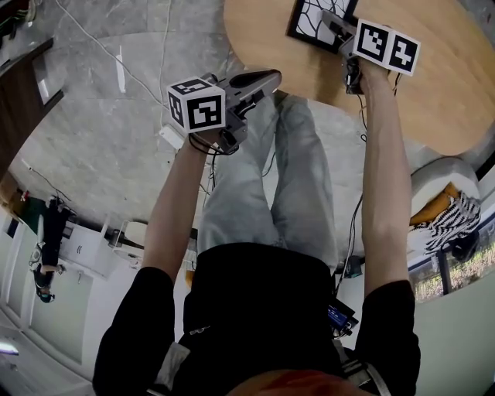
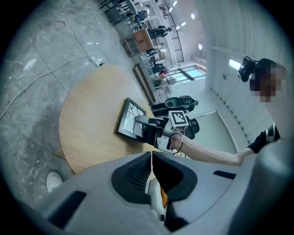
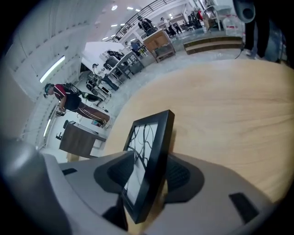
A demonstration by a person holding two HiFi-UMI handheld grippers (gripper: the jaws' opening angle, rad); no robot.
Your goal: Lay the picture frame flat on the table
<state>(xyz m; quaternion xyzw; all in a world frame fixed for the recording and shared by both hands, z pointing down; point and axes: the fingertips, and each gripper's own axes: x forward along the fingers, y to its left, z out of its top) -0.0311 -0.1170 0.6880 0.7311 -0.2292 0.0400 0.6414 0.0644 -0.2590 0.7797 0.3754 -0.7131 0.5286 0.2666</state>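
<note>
**Insp:** Status of the item?

**Op:** Picture frame [image 3: 149, 160], black border, white sheet w/ black branching lines. I read it as tilted, not flat. From the left gripper view it [image 2: 130, 120] leans up off the wood. Whether its lower edge rests on the wood I can't confirm.

**Insp:** Location?

**Op:** On the round wooden bench [image 1: 433, 85], near the far side as my head view shows it. The frame [image 1: 317, 19] is partly cut off by the top edge of that view.

**Insp:** Right side?

**Op:** Right claw [image 3: 149, 172] has its jaws spread wide w/ the frame standing between them. There's a gap on the glass side, so I see no pad pressing and no grip. The head view puts that claw [image 1: 329, 23] at the frame's near edge, arm stretched out over the bench.

**Insp:** Left side?

**Op:** Left claw [image 2: 151, 158] has its jaws closed together w/ nothing between them. It [image 1: 267, 77] is off the bench, just short of its rim, above the grey marble floor [image 1: 116, 116] and my legs [image 1: 255, 193]. It points toward the frame, well apart from it.
</note>
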